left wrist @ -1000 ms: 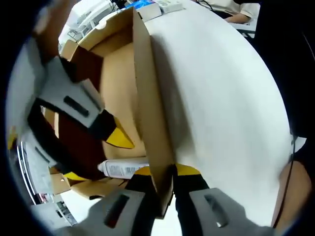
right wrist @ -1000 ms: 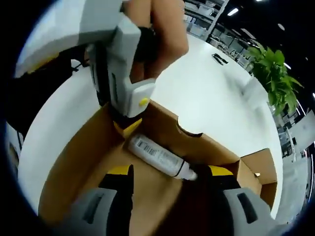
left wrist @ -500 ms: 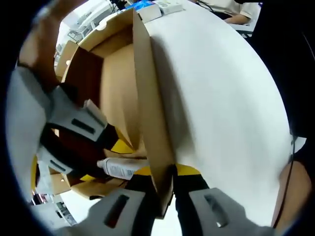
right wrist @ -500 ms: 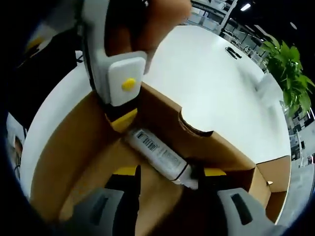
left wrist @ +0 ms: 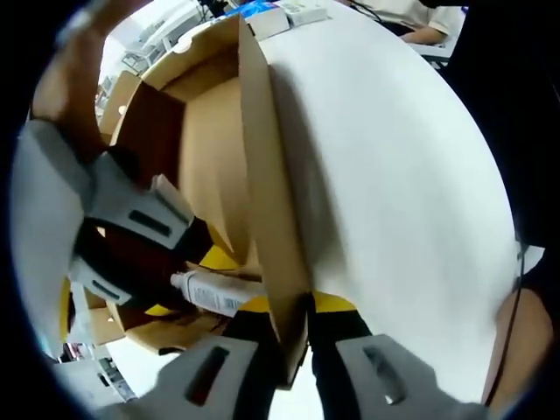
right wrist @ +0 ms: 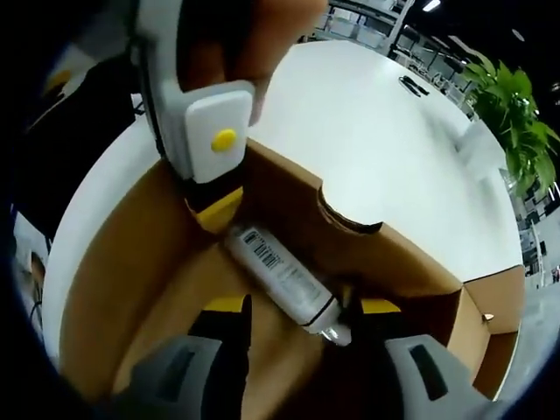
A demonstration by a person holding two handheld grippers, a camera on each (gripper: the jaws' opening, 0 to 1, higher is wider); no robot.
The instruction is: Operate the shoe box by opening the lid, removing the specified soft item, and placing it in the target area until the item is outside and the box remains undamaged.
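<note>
The side wall of the open shoe box (left wrist: 262, 175) is pinched tight by the left gripper (left wrist: 297, 324). Inside the box, a white tube (right wrist: 282, 273) is lying between the wide-apart jaws of the right gripper (right wrist: 297, 319). The white desk (right wrist: 367, 149) is seen at 12 o'clock.

Tube (right wrist: 282, 276) inside the open shoe box (right wrist: 131, 289) on the table (right wrist: 376, 157), between the right gripper's (right wrist: 297, 317) jaws.

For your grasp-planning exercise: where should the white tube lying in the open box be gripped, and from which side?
Grip the tube across its round middle, coming from above through the open top of the box. It lies flat on the floor, the box wall close beside it, so a sideways approach looks blocked.
</note>
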